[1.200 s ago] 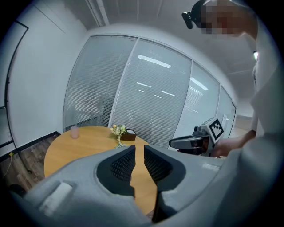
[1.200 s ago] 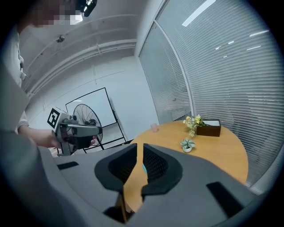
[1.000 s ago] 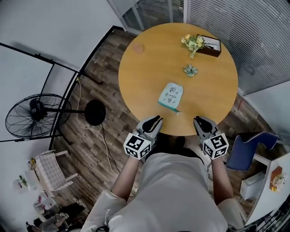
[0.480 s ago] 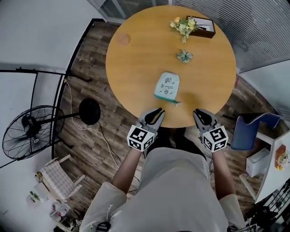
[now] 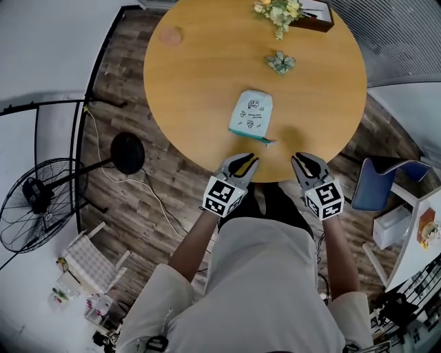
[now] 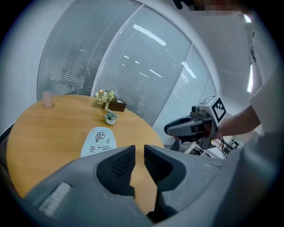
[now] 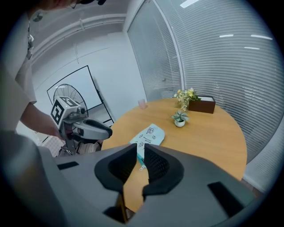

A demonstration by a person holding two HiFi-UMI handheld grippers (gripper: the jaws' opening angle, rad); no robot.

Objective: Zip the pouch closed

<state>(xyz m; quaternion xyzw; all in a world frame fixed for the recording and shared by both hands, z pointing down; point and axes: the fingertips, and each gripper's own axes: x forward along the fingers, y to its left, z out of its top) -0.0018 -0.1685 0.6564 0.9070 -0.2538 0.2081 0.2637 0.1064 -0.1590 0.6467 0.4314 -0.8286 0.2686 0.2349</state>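
Two grippers hang just past the near edge of the round wooden table [image 5: 200,76], and each one is held in a hand of the person. The left gripper [image 5: 249,160] has its two jaws pulled almost together, with only a thin slit between them and nothing caught in it. The right gripper [image 5: 298,159] looks the same: its jaws are nearly closed and hold nothing. Both point at the table from the near side, the left one a bit to the left of the pouch and the right one to its right. The pouch [image 5: 251,114] is pale green with little drawings on it. It lies flat on the table, close to the near edge, and no gripper touches it. A small tab [image 5: 269,141] sticks out at its near right corner. Farther back sits a little potted plant [image 5: 280,63]. At the far edge are yellow flowers [image 5: 278,10] next to a brown box [image 5: 318,8]. A pink cup [image 5: 171,35] stands far off on the left side. A fan [image 5: 38,203] stands on the floor to the left, and a blue chair [image 5: 375,186] is on the right.
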